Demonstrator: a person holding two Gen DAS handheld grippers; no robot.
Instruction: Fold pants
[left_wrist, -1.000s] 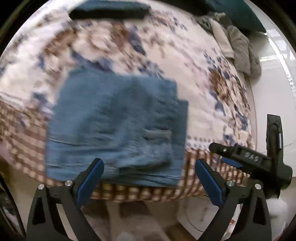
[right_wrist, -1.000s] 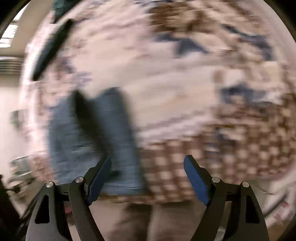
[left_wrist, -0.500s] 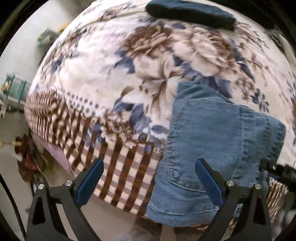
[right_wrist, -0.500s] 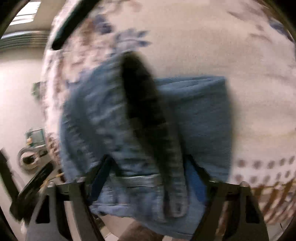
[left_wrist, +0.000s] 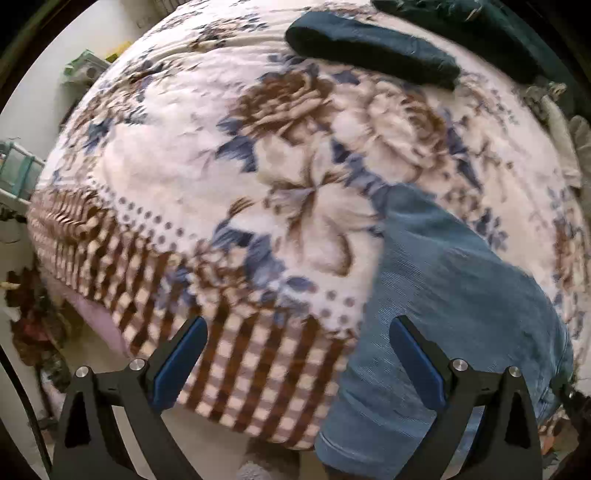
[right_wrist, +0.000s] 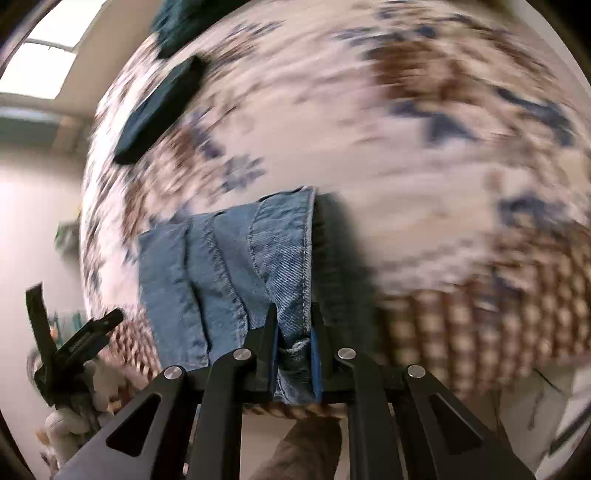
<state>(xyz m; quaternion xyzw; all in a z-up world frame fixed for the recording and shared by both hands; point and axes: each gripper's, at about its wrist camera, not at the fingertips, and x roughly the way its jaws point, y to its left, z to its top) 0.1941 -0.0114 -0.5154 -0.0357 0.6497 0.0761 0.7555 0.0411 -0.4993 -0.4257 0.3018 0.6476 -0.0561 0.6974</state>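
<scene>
Folded blue denim pants (left_wrist: 454, 302) lie near the front edge of a bed, at the lower right of the left wrist view. My left gripper (left_wrist: 299, 365) hangs open over the checked border of the blanket, left of the pants, with nothing between its fingers. In the right wrist view my right gripper (right_wrist: 294, 354) is closing its jaws, and its blue pads (right_wrist: 316, 354) press on a bunched fold of the pants (right_wrist: 229, 273). That fold is lifted off the blanket and throws a dark shadow to its right.
The bed wears a floral blanket (left_wrist: 295, 158) with a brown checked border (left_wrist: 240, 362). A dark folded garment (left_wrist: 369, 51) lies at the far side, with more clothes (left_wrist: 569, 147) at the far right. Floor and clutter (left_wrist: 33, 325) lie off the bed's left edge.
My right gripper swung over the pants and closed on a fold of denim. My left gripper slid left off the pants and now hangs over the blanket's border, still open.
</scene>
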